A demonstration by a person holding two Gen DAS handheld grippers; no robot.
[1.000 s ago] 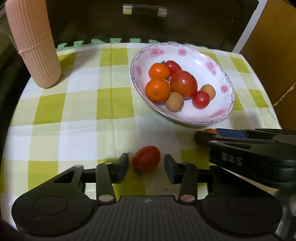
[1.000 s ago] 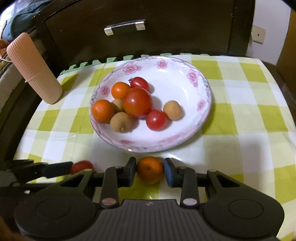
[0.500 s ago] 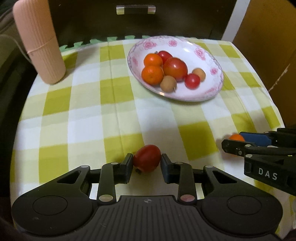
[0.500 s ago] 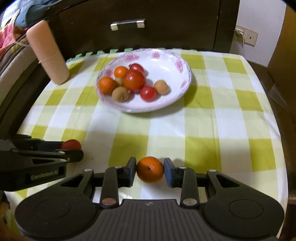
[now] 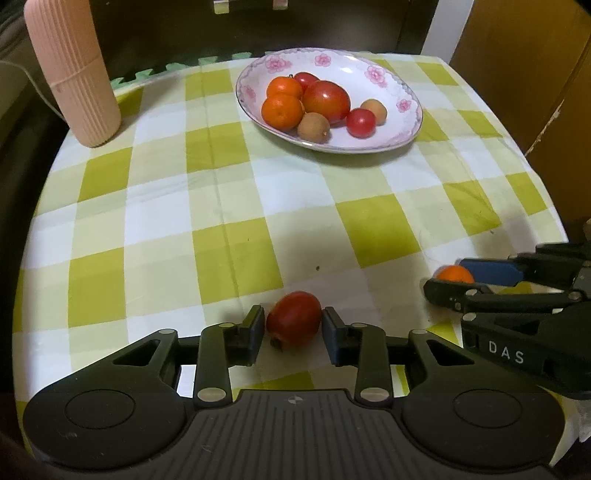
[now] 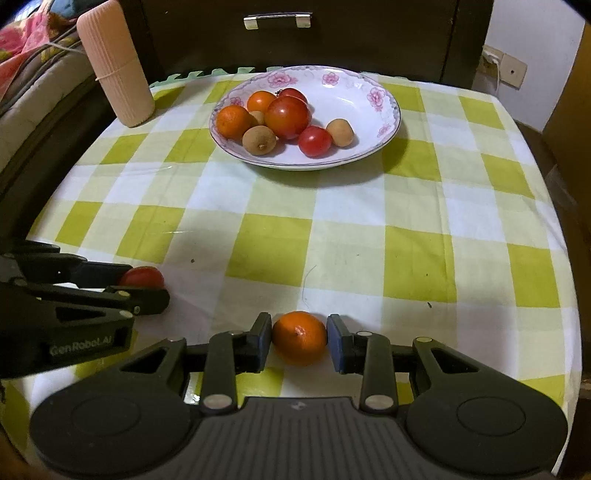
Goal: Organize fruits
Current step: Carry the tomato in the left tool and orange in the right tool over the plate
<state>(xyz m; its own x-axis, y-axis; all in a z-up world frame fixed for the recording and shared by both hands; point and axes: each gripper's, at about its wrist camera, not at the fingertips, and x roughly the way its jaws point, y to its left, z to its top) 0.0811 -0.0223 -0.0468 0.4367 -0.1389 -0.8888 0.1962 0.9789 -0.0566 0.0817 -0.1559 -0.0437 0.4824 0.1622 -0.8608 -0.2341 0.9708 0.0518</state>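
Observation:
A white flowered plate (image 5: 406,92) at the back of the green-checked table holds several tomatoes, oranges and small brown fruits. My left gripper (image 5: 294,328) is shut on a red oval tomato (image 5: 293,321) over the table's near part. My right gripper (image 6: 299,338) is shut on a small orange (image 6: 300,336), also near the front edge. From the left wrist, the right gripper (image 5: 448,277) and its orange (image 5: 455,275) show at the right. The right wrist view has the left gripper (image 6: 147,282) and the tomato (image 6: 142,277) at the left.
A tall ribbed pink cup (image 5: 74,74) stands upside down at the back left corner. A dark cabinet with a metal handle (image 6: 277,20) rises behind the table. Bare tablecloth (image 6: 332,229) lies between the grippers and the plate. The table drops off at right.
The left gripper closed on the tomato beside the plate. Both grippers then drew back from the plate toward the front edge, each holding its fruit.

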